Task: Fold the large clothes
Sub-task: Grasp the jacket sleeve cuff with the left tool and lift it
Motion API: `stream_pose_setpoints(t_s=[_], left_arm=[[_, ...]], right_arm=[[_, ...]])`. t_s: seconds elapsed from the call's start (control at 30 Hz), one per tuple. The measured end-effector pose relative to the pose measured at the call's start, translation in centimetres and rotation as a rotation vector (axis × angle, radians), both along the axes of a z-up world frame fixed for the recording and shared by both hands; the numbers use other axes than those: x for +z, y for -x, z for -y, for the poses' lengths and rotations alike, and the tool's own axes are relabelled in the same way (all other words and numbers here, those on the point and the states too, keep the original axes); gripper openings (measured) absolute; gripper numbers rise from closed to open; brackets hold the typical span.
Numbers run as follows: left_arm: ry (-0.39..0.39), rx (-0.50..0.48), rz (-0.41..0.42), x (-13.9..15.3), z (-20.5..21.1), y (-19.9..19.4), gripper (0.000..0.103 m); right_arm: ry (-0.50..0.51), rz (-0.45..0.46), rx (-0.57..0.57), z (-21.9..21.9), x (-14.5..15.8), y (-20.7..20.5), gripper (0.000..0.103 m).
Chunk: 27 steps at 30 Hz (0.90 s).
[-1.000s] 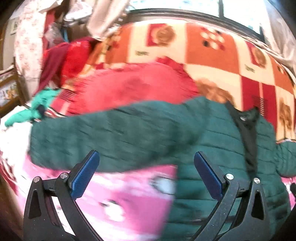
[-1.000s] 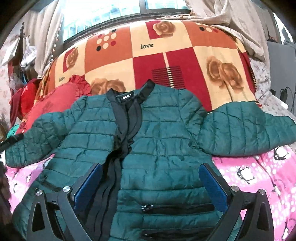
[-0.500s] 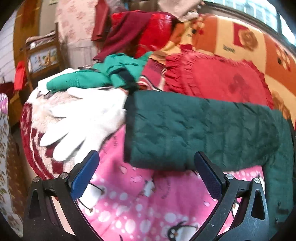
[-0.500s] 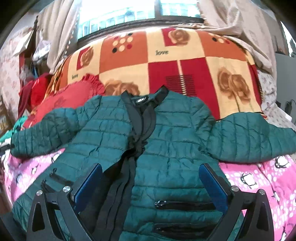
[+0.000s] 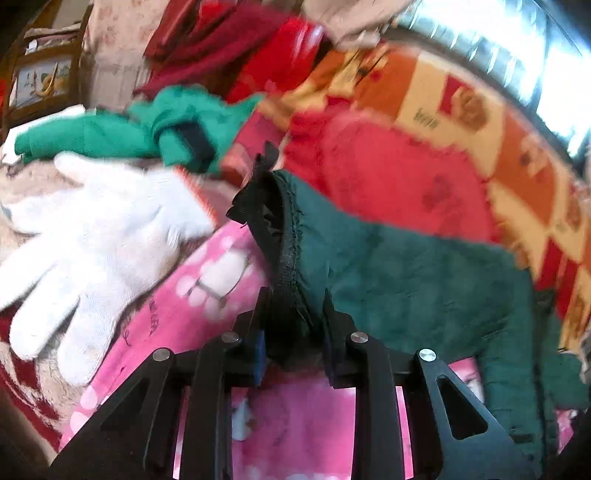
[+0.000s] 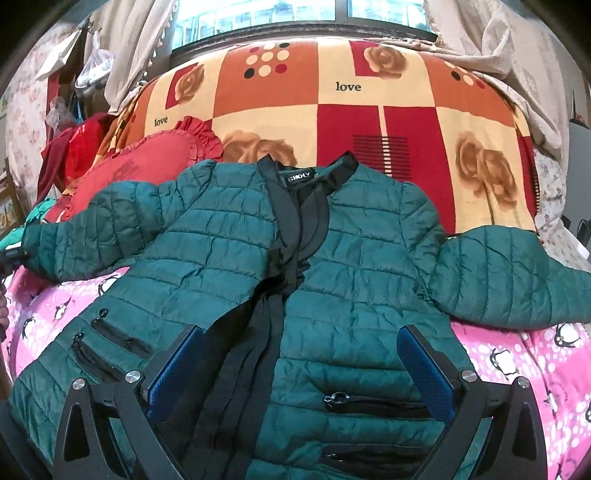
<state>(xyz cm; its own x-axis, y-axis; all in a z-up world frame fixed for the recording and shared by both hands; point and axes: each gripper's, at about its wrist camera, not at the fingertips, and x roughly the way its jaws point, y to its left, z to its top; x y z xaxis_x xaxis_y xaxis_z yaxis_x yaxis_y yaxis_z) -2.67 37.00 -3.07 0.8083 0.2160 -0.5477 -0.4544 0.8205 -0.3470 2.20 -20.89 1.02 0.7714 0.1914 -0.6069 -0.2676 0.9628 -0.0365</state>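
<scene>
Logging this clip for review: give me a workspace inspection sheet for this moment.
Surface: pink penguin-print blanket over a bed.
Job's things: green quilted jacket lying front up, sleeves spread, black placket closed.
Clutter: white glove, green garment, red frilled cushion.
Grippers: left gripper jaws have just been closing and pinch the sleeve cuff; right gripper open above the jacket's hem, holding nothing.
Cables: nothing seen.
Surroundings: patchwork "love" blanket, window, curtains.

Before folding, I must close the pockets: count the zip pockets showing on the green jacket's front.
4. Two slant on the jacket's left-of-picture panel: upper, lower. Two lie on the right-of-picture panel: upper, lower. More may hide behind the hand-held gripper.
</scene>
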Motion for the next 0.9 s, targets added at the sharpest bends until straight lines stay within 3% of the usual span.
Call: stream_pose_setpoints(t_s=[0.07, 0.13, 0.23, 0.47, 0.67, 0.9], left_arm=[[0.011, -0.066, 0.048, 0.7, 0.7, 0.4, 0.022], [-0.012, -0.102, 0.040, 0.8, 1.3, 0.3, 0.022], [-0.045, -0.106, -0.013, 0.2, 1.7, -0.3, 0.022], [-0.018, -0.108, 0.023, 0.9, 3.4, -0.3, 0.021], [-0.037, -0.222, 0.101, 4.2, 9.0, -2.4, 0.020], [0.033, -0.404, 0.176, 7.8, 17.9, -6.7, 0.019]], right_arm=[[0.005, 0.003, 0.005, -0.2, 0.0, 0.0, 0.103], [0.011, 0.001, 0.012, -0.4, -0.1, 0.1, 0.103], [0.017, 0.000, 0.014, -0.4, -0.1, 0.2, 0.103], [0.008, -0.009, -0.003, 0.2, -0.1, 0.2, 0.103], [0.055, -0.054, -0.082, 1.6, -0.6, 0.0, 0.103], [0.033, -0.131, -0.186, 5.5, -1.0, -0.1, 0.103]])
